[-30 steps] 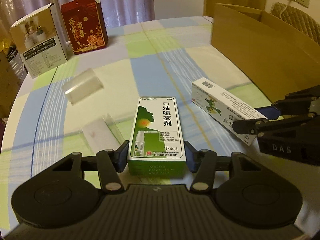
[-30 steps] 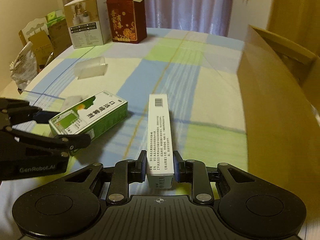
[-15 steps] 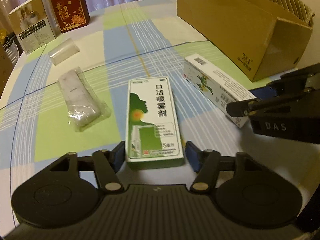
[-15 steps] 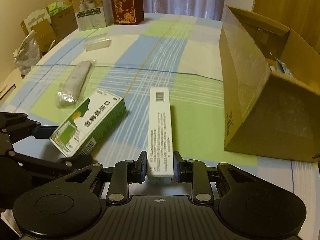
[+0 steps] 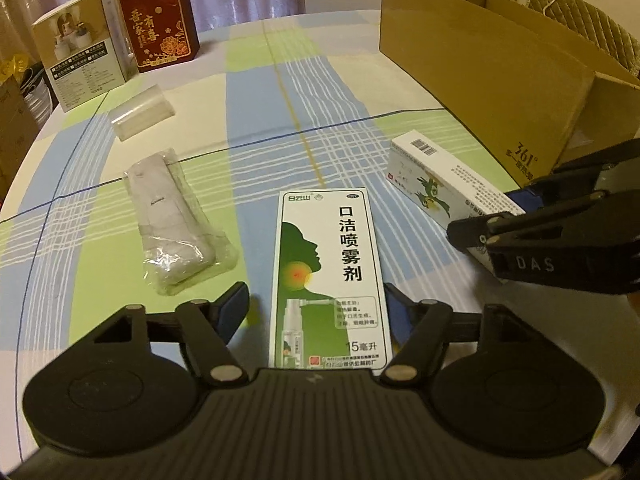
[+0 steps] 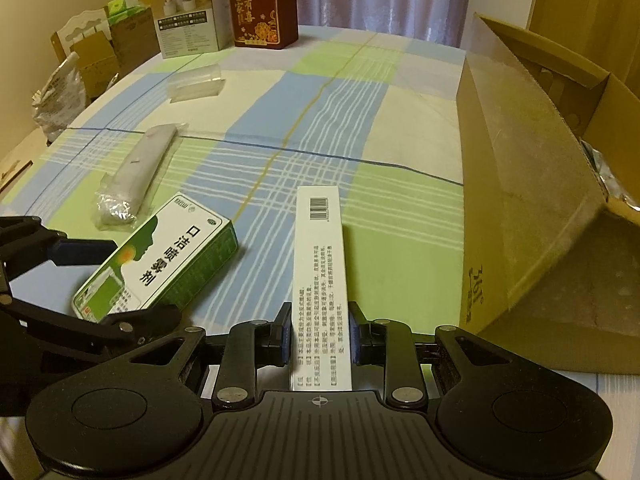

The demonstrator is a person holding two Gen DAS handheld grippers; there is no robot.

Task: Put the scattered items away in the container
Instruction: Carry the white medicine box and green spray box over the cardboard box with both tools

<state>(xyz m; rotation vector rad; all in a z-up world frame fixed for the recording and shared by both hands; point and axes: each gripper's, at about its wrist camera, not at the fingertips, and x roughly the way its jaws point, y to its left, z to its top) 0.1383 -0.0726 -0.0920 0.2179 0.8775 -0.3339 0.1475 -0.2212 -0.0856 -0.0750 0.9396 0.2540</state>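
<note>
1. Left wrist view: your left gripper has its jaws spread around the green spray box. The right pad looks just at the box edge, but the left pad stands clear of it, so nothing is clamped. Pull up now and the box probably stays on the tablecloth or skews sideways. The bagged white item lies just beside that left pad and could snag.

2. Right wrist view: your right gripper is clamped on the long white box at its near end only. It sticks far forward, so it may droop or clip the cardboard box wall when you swing over.
</note>
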